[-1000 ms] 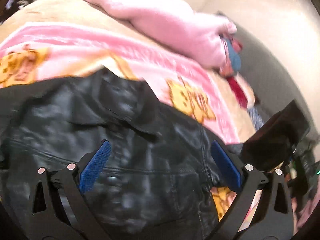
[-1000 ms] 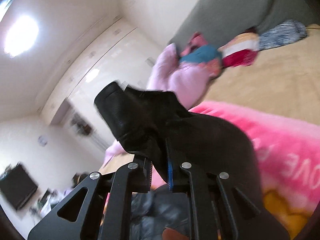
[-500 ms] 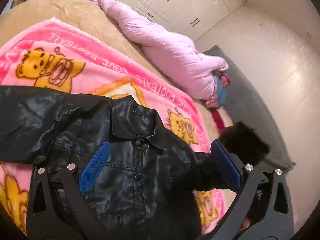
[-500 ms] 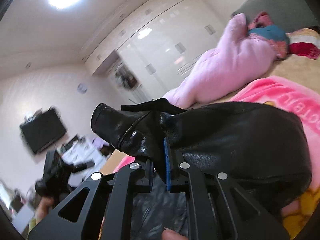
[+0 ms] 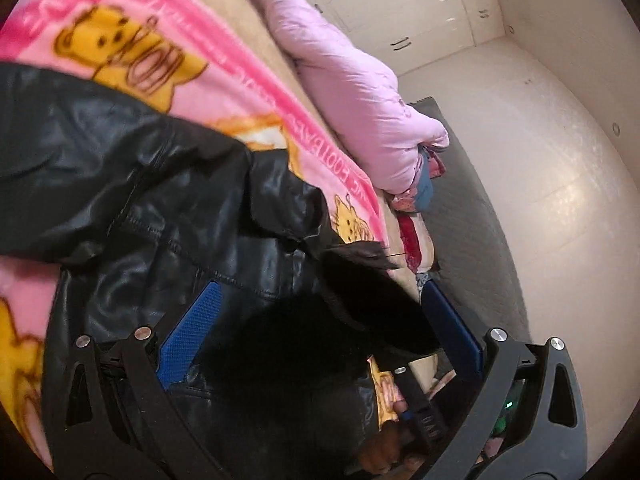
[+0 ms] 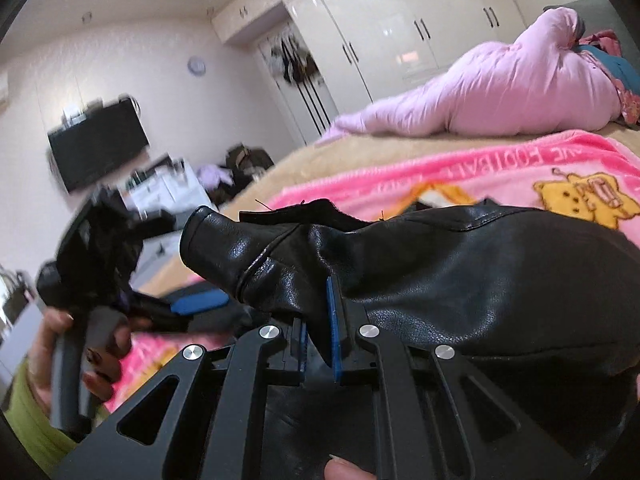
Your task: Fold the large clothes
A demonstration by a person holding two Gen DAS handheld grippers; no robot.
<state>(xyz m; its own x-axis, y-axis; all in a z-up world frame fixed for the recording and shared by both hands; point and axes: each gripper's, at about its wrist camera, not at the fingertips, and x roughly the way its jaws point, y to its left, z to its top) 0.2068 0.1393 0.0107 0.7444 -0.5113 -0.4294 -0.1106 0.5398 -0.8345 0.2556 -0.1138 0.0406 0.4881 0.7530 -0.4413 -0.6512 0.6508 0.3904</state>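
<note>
A black leather jacket (image 5: 152, 208) lies spread on a pink cartoon blanket (image 5: 168, 40) on the bed. My left gripper (image 5: 320, 320) is open and hovers over the jacket's front, its blue pads wide apart. My right gripper (image 6: 318, 320) is shut on the jacket's sleeve (image 6: 440, 264) near the cuff (image 6: 212, 236) and holds it lifted above the jacket body. The sleeve end shows as a dark blurred mass between the left fingers (image 5: 340, 328). The left gripper also shows in the right wrist view (image 6: 200, 302), held by a hand.
A pink quilt (image 5: 352, 92) lies along the bed's far side, with folded clothes (image 5: 420, 192) and a grey headboard (image 5: 480, 240) beyond it. White wardrobes (image 6: 400, 20), a wall television (image 6: 96, 148) and floor clutter (image 6: 168, 188) stand past the bed.
My right gripper has carried the sleeve leftward over the jacket body, and it now sits between the left fingers. The left gripper has tilted and moved closer to the jacket.
</note>
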